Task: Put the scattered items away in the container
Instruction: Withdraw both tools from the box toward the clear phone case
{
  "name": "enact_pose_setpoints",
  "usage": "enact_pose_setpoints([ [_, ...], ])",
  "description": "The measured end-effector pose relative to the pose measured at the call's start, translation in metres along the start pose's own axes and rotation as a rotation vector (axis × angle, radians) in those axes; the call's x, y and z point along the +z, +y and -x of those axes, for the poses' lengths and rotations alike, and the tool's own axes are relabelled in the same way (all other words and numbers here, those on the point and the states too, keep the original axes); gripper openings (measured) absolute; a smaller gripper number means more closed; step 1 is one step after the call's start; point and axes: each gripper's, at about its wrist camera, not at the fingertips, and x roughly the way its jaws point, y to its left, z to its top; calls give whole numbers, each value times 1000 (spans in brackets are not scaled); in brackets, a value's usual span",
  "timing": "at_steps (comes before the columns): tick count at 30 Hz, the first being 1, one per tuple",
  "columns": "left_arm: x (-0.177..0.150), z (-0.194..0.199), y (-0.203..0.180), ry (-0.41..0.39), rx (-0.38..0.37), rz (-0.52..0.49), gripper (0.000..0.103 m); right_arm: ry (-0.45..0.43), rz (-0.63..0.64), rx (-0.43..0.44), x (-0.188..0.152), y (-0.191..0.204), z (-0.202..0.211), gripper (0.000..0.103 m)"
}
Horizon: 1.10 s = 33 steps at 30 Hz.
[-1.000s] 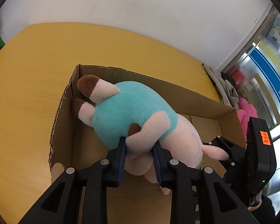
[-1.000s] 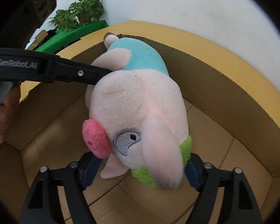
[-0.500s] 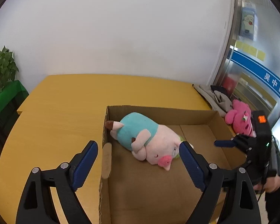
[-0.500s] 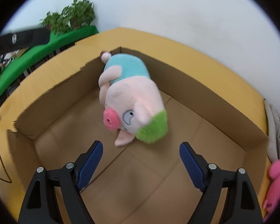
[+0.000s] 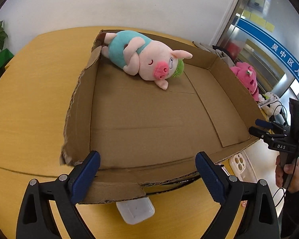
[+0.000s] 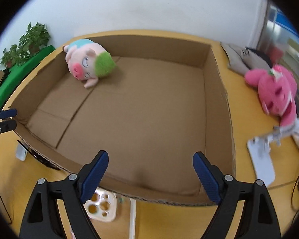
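Observation:
A pink pig plush (image 5: 145, 59) in a teal shirt lies on its side in the far left corner of the open cardboard box (image 5: 79, 99). In the right wrist view the pig (image 6: 87, 61) rests against the box wall (image 6: 159, 47). My left gripper (image 5: 147, 156) is open over the box's near edge with nothing between its fingers. My right gripper (image 6: 151, 155) hangs over the near rim, its jaws still opening, nothing between them. Each gripper shows in the other's view: the right one (image 5: 254, 126) at the box's right corner, the left one (image 6: 15, 118) at its left.
On the yellow table to the right of the box lie a pink plush (image 6: 277, 91), a white plush (image 5: 269, 103), a flat white object (image 6: 263, 163) and grey cloth (image 6: 243, 59). A phone case (image 6: 101, 203) and a small white case (image 5: 135, 211) lie at the near rim.
Both grippers let go of the pig, which now lies in the box's far corner. Both have pulled back to the near rim, the left jaws spread wide.

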Motion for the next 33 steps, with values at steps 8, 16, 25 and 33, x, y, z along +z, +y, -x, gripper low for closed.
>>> enact_pose_setpoints([
  [8,-29,22,-5,-10,8,15,97,-29,-19,14,-21,5,11,87],
  [16,-37,61,-30,-164,111,-16,97,-239,101,-132,-40,38,67,87],
  [25,-71,98,-87,-386,161,-63,103,-266,67,58,-69,84,85,102],
  [33,-88,87,-100,-361,201,-46,103,-396,54,-56,-92,94,101,102],
])
